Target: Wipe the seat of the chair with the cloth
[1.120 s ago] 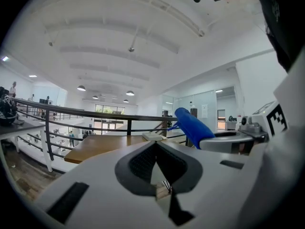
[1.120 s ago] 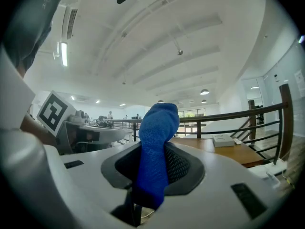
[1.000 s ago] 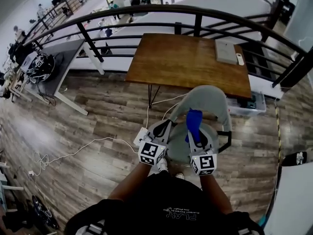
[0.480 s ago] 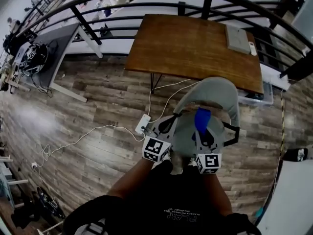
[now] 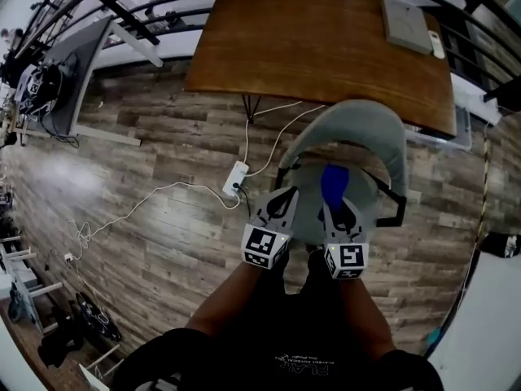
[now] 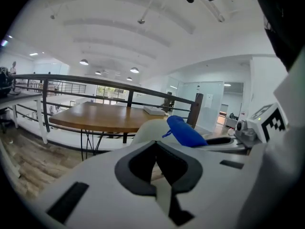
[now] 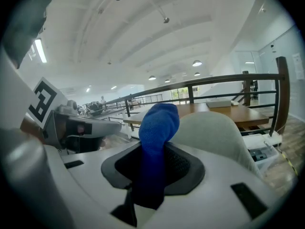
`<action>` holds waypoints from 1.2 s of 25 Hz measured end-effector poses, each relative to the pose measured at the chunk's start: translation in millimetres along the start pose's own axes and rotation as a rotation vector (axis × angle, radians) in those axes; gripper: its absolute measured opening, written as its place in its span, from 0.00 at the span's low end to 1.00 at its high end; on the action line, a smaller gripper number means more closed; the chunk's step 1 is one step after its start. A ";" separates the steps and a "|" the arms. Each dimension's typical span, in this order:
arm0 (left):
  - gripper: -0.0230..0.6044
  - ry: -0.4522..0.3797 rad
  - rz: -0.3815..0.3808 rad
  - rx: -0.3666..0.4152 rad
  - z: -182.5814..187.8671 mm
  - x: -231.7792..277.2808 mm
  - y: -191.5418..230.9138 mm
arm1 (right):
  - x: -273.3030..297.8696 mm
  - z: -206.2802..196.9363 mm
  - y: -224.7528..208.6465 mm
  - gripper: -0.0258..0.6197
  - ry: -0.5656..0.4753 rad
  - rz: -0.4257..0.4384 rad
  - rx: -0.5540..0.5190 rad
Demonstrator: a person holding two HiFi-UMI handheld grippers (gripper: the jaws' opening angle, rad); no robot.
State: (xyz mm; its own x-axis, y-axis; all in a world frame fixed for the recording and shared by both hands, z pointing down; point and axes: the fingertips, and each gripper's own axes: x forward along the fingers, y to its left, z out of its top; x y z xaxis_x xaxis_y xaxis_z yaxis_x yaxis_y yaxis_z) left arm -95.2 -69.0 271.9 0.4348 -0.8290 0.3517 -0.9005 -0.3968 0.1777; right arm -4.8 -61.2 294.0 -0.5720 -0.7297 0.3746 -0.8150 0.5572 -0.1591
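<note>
Your right claw (image 5: 337,208) was pinching the blue cloth (image 5: 332,182), which stuck out past its tips over the seat of the grey chair (image 5: 358,125). Whether the cloth touched the seat could not be told. Your left claw (image 5: 279,204) was pressed together with nothing in it, just beside the right, at the seat's left edge. The wooden bench (image 5: 317,39) stood beyond the chair's back.

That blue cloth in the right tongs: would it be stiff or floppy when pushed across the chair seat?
Probably soft. The blue cloth sticks out of the right tongs as a rounded wad, so it may squash flat under pressure. Its fuzzy surface suggests it would drag rather than slide on the chair seat.
</note>
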 end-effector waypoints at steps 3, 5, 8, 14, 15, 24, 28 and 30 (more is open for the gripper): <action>0.04 0.032 0.012 -0.021 -25.5 11.3 -2.5 | 6.2 -21.6 -9.8 0.22 0.030 0.018 0.006; 0.04 0.052 0.012 -0.033 -44.4 17.4 -6.6 | 12.1 -38.0 -15.0 0.22 0.050 0.028 0.006; 0.04 0.074 0.017 -0.044 -75.3 30.5 -9.8 | 26.6 -62.9 -25.2 0.22 0.071 0.033 0.012; 0.04 0.134 0.060 -0.098 -149.9 63.0 -7.9 | 43.3 -123.0 -41.6 0.22 0.138 0.029 0.023; 0.04 0.148 0.064 -0.099 -164.7 68.0 -7.2 | 44.9 -135.0 -42.5 0.22 0.148 0.030 0.024; 0.04 0.183 0.087 -0.127 -252.0 95.6 8.0 | 86.2 -207.7 -54.8 0.22 0.198 0.031 0.035; 0.04 0.182 0.078 -0.099 -277.3 99.1 19.5 | 113.2 -233.0 -55.2 0.22 0.227 0.059 0.017; 0.04 0.189 0.075 -0.068 -292.0 102.0 23.3 | 126.0 -248.7 -57.3 0.22 0.245 0.080 0.007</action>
State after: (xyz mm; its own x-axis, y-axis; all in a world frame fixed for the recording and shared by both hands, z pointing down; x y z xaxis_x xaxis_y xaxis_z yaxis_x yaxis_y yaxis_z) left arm -69.5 -47.7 580.3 0.3656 -0.7642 0.5313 -0.9308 -0.3036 0.2038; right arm -7.1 -86.5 577.5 -0.5961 -0.5647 0.5708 -0.7688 0.6063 -0.2032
